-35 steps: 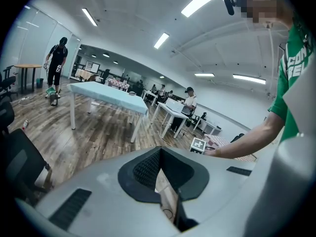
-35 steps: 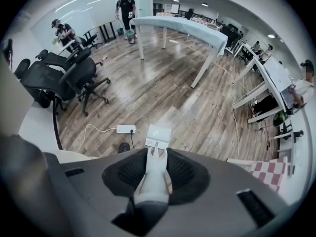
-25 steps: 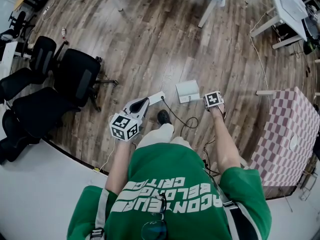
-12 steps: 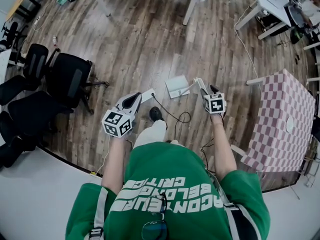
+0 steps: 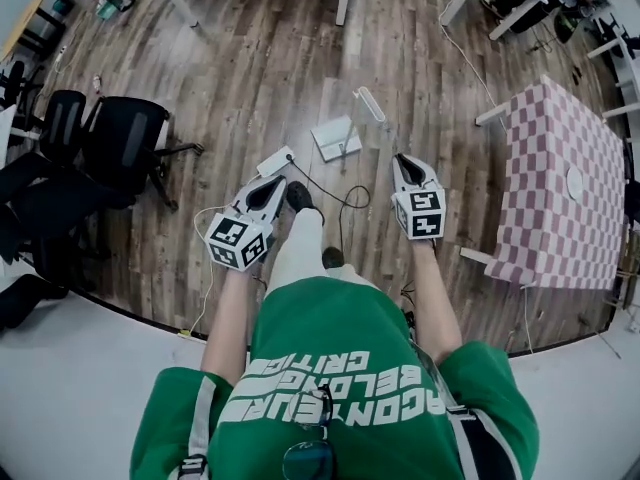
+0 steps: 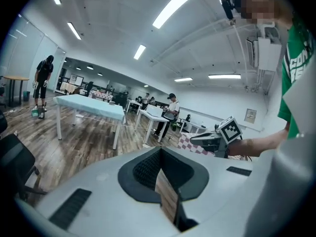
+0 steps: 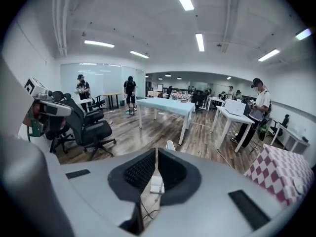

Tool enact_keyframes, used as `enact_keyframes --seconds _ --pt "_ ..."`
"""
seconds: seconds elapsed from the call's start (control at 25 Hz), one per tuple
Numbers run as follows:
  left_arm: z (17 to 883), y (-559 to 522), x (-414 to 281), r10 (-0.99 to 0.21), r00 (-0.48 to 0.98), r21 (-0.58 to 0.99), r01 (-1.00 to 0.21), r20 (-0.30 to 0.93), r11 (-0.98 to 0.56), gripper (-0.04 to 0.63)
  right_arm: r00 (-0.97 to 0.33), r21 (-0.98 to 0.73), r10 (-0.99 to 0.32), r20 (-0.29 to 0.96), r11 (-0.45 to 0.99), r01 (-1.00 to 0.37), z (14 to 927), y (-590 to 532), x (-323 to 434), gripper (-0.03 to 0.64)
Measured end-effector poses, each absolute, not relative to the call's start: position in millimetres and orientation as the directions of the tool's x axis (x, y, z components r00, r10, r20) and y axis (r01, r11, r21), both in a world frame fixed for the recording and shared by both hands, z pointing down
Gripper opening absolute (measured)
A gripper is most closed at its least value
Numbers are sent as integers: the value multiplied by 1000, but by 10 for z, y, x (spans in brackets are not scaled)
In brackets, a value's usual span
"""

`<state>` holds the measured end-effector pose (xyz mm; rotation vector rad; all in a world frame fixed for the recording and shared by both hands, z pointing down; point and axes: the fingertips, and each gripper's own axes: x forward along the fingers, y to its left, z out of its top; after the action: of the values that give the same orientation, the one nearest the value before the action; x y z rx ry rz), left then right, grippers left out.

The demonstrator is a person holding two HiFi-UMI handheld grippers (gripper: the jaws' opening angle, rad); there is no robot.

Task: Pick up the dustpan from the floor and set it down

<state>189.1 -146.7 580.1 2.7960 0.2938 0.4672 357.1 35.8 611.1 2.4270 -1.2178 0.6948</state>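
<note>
White dustpan lies unheld on the floor, set down or never lifted. Left tool is closed and empty; the right tool has just closed its jaws on nothing.

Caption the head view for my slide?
White dustpan lies on the wood floor; right gripper, jaws just closed on nothing, and left gripper both hang clear of it.

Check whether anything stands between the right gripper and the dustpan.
Nothing visible does. The right gripper, its jaws just closed with nothing between them, hangs over wood floor beside the dustpan; the black cable lies nearer the person.
</note>
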Motion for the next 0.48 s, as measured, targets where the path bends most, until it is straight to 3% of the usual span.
enact_keyframes --seconds 0.2,0.48 --pt "5688 -817 1611 311 913 264 242 263 -934 -7 513 108 -702 494 -536 -837 5873 722 2888 12" --pt "5571 -474 1436 299 925 262 236 233 -936 -8 511 29 -733 448 -560 -828 5748 1057 2382 12"
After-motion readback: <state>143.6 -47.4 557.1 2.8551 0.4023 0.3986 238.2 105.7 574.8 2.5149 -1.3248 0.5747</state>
